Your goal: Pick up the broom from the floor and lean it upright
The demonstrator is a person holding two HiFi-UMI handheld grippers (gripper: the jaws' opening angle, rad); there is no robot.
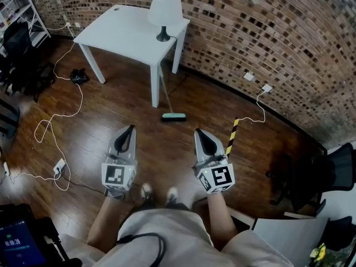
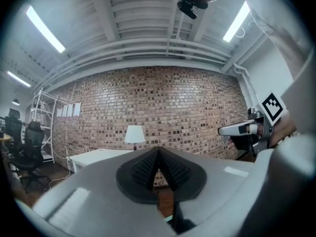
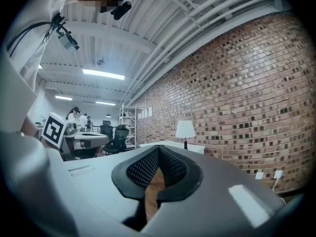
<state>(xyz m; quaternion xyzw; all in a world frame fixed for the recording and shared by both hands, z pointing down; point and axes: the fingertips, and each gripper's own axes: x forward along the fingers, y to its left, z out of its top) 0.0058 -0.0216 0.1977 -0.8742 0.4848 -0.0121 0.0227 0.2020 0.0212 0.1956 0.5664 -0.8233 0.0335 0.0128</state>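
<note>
Most of the head view is a wood floor [image 1: 167, 149], closed at the far side by a curved brick wall [image 1: 250, 32]. One white table [image 1: 125, 29] stands near that wall, with a lamp [image 1: 165, 13] on the table corner closest to the wall. A black chair [image 1: 311, 177] is at the floor's right edge.

The broom [image 1: 173, 116] is not in any gripper. Its head rests on the floor just in front of the table's near corner leg, and its thin handle rises tilted beside this leg. Whether the handle touches the table cannot be told.

A white cable [image 1: 55, 127] winds over the left part of the floor.

The left gripper [image 1: 131, 128] and the right gripper [image 1: 198, 132] are side by side above the floor, well apart from the broom and pointing toward it. Each gripper's own view shows its jaws pressed together with nothing between them. A yellow and black striped bar [image 1: 232, 136] lies just beside the right gripper.
</note>
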